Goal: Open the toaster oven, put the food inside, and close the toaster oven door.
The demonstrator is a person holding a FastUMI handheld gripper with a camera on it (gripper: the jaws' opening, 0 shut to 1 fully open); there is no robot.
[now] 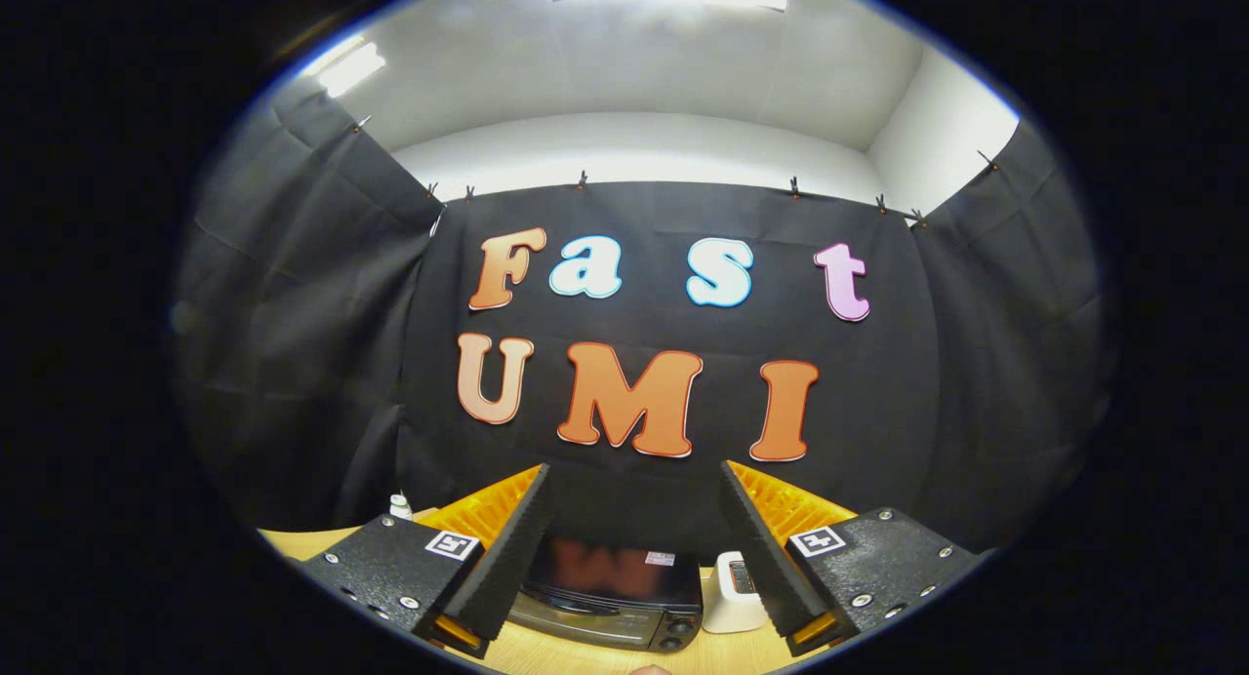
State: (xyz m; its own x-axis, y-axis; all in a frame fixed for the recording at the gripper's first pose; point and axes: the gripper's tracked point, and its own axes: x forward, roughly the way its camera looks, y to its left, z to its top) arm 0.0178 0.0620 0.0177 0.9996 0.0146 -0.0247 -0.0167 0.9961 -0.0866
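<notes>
**Toaster oven door up, gripper held high with fingers spread**

The gripper (639,548) is raised well above the wooden table (585,655), looking mostly at the booth's wall, and its two fingers stand wide apart with nothing between the pads. In the gap between them, at the bottom centre of the frame, sits the toaster oven (613,597). From this high angle its dark, glossy top and the upper part of its front show, with knobs at the lower right corner of the front. The door appears to stand up against the body rather than folded down, though the steep view leaves the front too foreshortened to be sure.

Just to the right of the oven, touching or nearly touching the right finger in the picture, is a small white appliance (734,602). At lower left, beyond the left finger, a small white bottle (399,505) stands near the table's far edge.

No piece of food can be made out, so whether it waits somewhere on the table or already lies inside the oven cannot be told.

As a judgement: a door that is up and fingers that carry nothing fit both a stage where the oven has yet to be opened and loaded, and one where the food is inside and the door is shut again. The picture does not settle which.
</notes>
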